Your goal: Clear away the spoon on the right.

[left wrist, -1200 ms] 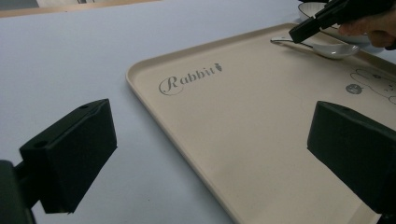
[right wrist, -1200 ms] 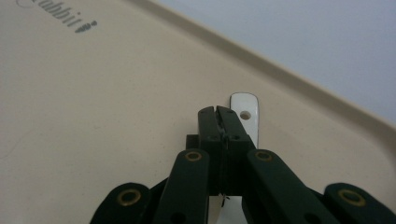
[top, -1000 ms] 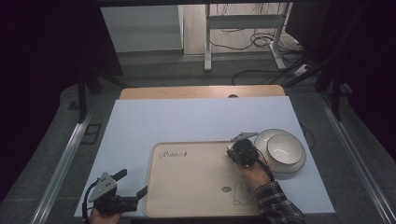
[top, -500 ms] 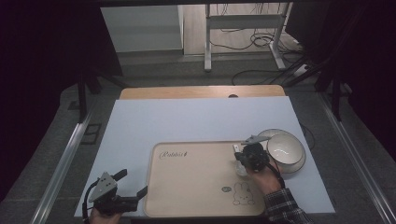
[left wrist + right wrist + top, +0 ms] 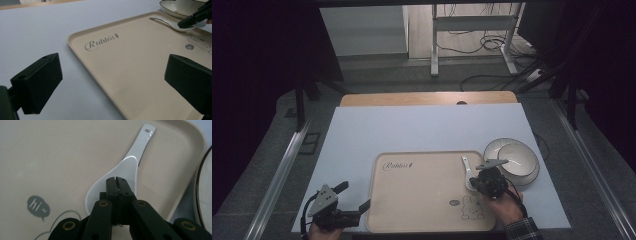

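Note:
A white ceramic spoon [image 5: 466,167] [image 5: 130,167] lies on the beige tray [image 5: 412,195] near its right edge, handle pointing away from me. My right gripper [image 5: 472,181] [image 5: 116,180] is shut, its tips over the spoon's bowl, with nothing visible between the jaws. The left gripper view shows that gripper's tip [image 5: 181,24] touching the spoon [image 5: 167,22]. My left gripper [image 5: 353,196] [image 5: 112,72] is open and empty, low over the tray's near left corner [image 5: 75,42].
A white bowl with a dark rim [image 5: 512,157] [image 5: 175,5] [image 5: 205,182] stands on the pale mat [image 5: 422,130], just right of the tray. The tray carries a "Rabbit" logo [image 5: 100,42] and a rabbit drawing [image 5: 472,205]. The wooden table edge [image 5: 427,98] lies beyond the mat.
My right gripper has drawn back toward me and a little right, along the tray's right side. The left gripper has stayed where it was.

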Demonstrator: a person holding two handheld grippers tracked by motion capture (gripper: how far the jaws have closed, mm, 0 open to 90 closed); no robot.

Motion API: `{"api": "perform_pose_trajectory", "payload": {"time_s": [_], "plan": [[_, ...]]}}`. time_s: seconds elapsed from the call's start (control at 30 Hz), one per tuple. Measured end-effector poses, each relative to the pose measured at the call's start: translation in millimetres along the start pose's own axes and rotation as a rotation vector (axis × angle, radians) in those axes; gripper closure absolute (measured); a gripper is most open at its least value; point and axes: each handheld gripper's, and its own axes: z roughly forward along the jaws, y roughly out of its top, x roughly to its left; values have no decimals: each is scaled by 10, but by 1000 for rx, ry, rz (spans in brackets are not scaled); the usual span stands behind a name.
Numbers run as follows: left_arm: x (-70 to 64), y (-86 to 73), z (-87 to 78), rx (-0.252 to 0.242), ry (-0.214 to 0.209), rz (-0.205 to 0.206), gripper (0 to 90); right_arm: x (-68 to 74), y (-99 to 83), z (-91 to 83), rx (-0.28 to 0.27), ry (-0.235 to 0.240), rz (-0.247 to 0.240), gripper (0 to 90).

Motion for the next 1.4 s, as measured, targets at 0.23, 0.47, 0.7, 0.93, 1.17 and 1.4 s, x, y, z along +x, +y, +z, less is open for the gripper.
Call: {"api": "perform_pose_trajectory", "payload": {"time_s": [0.23,0.47,0.7,0.93,1.17,1.4], "plan": [[-3,1,3,2,0,3,11,48,-158,-118,-2,6,11,897],[-4,1,8,4,0,5,10,131,-264,-252,-23,19,28,897],[-2,3,10,3,-1,4,10,102,35,-21,-58,37,3,897],[1,1,8,0,-3,0,10,9,72,108,-27,5,11,897],[2,2,8,2,-1,1,11,-46,53,43,-57,18,23,883],[4,1,8,1,-2,1,10,-87,42,-108,-137,32,34,609]]}}
